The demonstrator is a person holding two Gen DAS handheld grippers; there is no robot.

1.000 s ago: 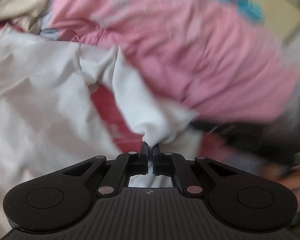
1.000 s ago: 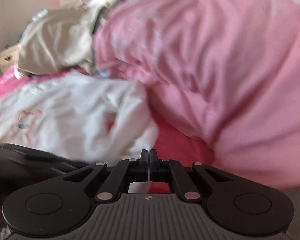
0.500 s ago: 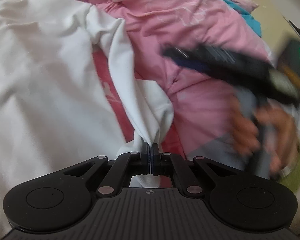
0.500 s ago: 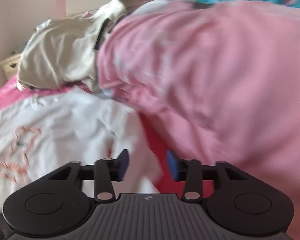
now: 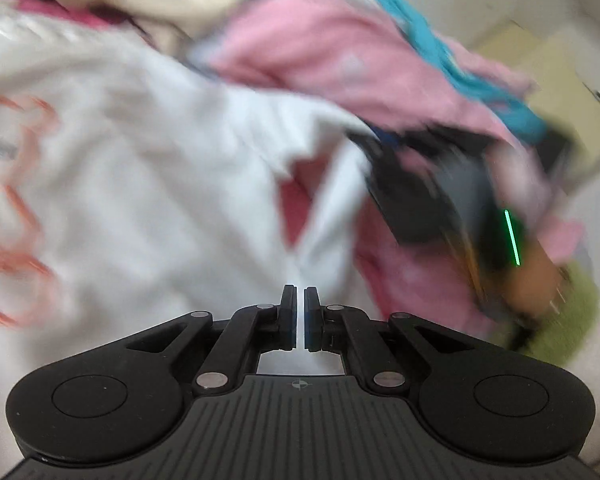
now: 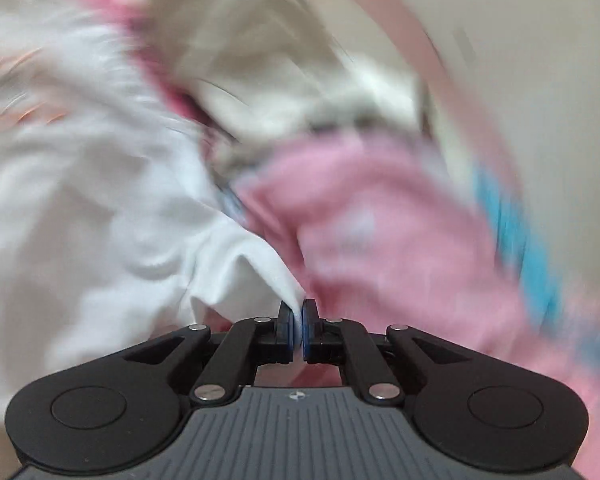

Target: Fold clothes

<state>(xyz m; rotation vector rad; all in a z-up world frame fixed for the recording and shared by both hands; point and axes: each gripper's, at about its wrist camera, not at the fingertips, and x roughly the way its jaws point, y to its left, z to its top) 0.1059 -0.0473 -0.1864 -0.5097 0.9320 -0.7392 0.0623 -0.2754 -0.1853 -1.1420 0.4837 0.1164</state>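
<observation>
Both wrist views are motion-blurred. The left claw (image 5: 300,308) is clenched on a thin fold of the white garment (image 5: 140,184), which runs up from between its pads and spreads wide across the left of that view; an orange-red outline print (image 5: 24,184) shows on the cloth at far left. The right claw (image 6: 299,322) has its jaws closing, with a pinched corner of the same white garment (image 6: 100,200) between the blue pads and the pads pressing on it. The garment lies on a bed over a red-pink sheet (image 5: 296,204), seen through a gap in the white cloth. Just beside it on the right sits a heap of pink fabric (image 6: 372,220) with a turquoise strip (image 6: 516,232) along it, and a beige garment (image 6: 260,60) lies behind. In the left view the right claw's dark body (image 5: 432,196) with a green light, and the hand (image 5: 536,280) holding it, appear at right.
</observation>
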